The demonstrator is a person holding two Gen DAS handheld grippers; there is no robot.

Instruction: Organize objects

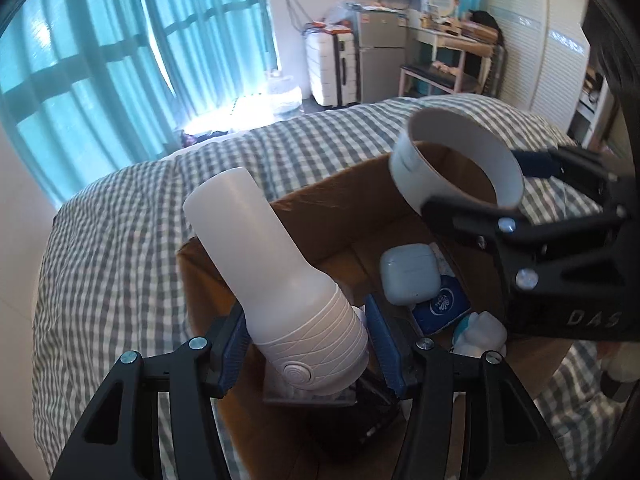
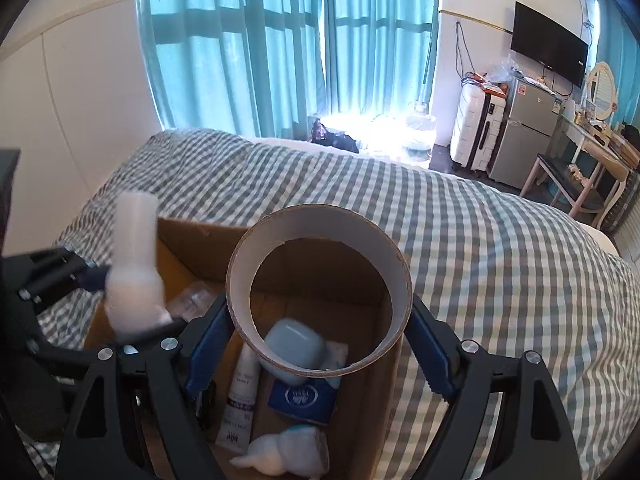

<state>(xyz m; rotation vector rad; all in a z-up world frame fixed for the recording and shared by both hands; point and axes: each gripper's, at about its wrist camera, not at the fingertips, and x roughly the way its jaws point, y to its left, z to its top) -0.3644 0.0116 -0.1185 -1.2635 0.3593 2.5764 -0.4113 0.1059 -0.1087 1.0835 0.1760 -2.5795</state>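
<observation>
My left gripper [image 1: 308, 340] is shut on a white bottle [image 1: 276, 276] and holds it tilted over the open cardboard box [image 1: 320, 216]. The bottle also shows blurred at the left of the right wrist view [image 2: 134, 268]. My right gripper [image 2: 320, 344] is shut on a white cardboard tape ring [image 2: 320, 292] held above the box [image 2: 188, 240]. The ring [image 1: 456, 156] and the right gripper [image 1: 480, 184] also show in the left wrist view. Inside the box lie a white earbud case [image 1: 408, 272], a blue packet [image 1: 440, 308], a white figurine [image 2: 284, 456] and a white tube [image 2: 240, 404].
The box sits on a bed with a grey checked cover [image 2: 480, 240]. Teal curtains [image 2: 280, 40] hang behind. A suitcase [image 2: 476, 132], small fridge [image 2: 524, 132] and desk [image 2: 592, 148] stand across the room.
</observation>
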